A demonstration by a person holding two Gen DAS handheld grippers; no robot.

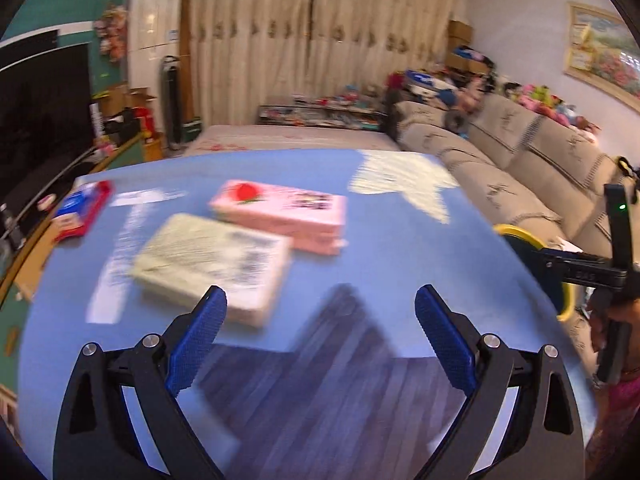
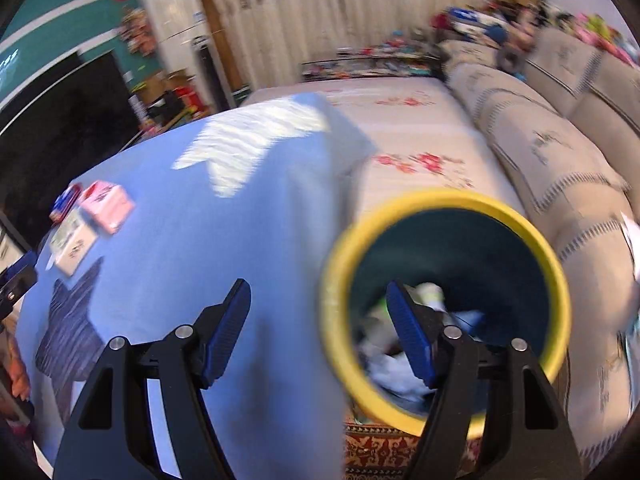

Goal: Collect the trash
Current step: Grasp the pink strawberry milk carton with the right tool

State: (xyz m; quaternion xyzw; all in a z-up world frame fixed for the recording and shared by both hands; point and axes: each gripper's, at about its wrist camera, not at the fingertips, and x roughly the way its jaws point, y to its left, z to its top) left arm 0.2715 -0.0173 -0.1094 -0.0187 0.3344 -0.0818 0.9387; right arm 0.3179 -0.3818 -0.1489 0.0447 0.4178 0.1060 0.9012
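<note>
**Both grippers spread, nothing held**

Left wrist view, left to right: red-and-blue packet [image 1: 82,210] at far left on blue tablecloth [image 1: 380,248]; pale green box [image 1: 212,264] touching pink box [image 1: 284,216], centre frame. Left gripper [image 1: 320,312] spread wide, empty.

Right wrist view: right gripper [image 2: 320,316] released, right finger over yellow-rimmed bin [image 2: 444,300] holding crumpled trash [image 2: 396,368].
</note>
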